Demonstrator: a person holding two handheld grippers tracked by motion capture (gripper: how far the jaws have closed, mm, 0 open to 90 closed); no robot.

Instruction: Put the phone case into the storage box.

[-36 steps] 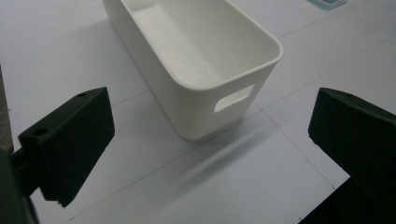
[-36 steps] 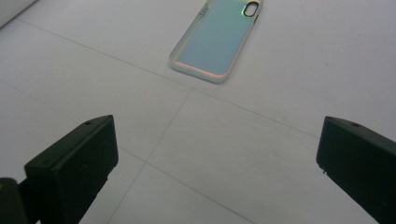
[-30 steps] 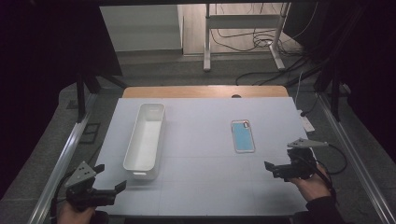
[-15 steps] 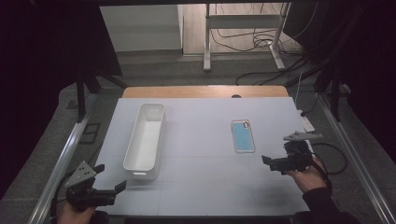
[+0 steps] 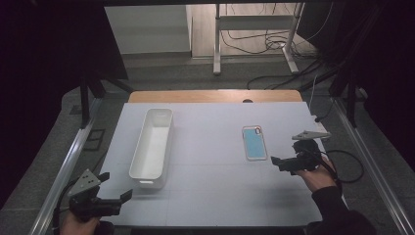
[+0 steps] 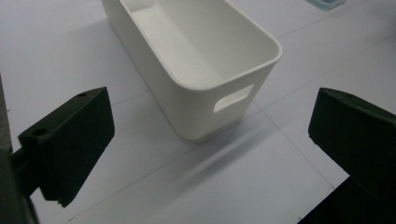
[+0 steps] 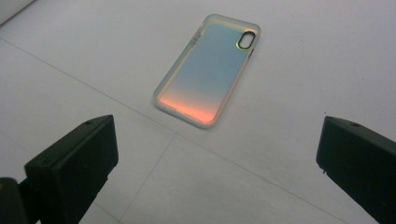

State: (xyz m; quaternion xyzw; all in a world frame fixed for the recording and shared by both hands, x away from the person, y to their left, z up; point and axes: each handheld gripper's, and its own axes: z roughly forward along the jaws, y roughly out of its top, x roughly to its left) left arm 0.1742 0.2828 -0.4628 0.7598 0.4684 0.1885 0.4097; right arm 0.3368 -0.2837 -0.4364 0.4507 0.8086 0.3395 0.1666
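A long white bin (image 5: 151, 144) stands on the left half of the white table (image 5: 215, 191), and it is empty inside. A phone case (image 5: 255, 142) with a blue back lies flat on the right half. My left gripper (image 5: 116, 186) hovers at the table's near left corner, open, its jaws aimed at the bin's near end (image 6: 205, 88) with its handle slot. My right gripper (image 5: 279, 162) is open just to the right of and nearer than the phone case (image 7: 210, 70), which lies ahead between the wide-apart jaws, untouched.
A wooden strip (image 5: 215, 96) borders the table's far edge. Metal rails (image 5: 73, 161) run along both sides. Cables (image 5: 274, 39) and a stand lie on the floor beyond. The white surface stretches bare between bin and case.
My right gripper has moved left and slightly forward, closer to the phone case. The left gripper has barely shifted.
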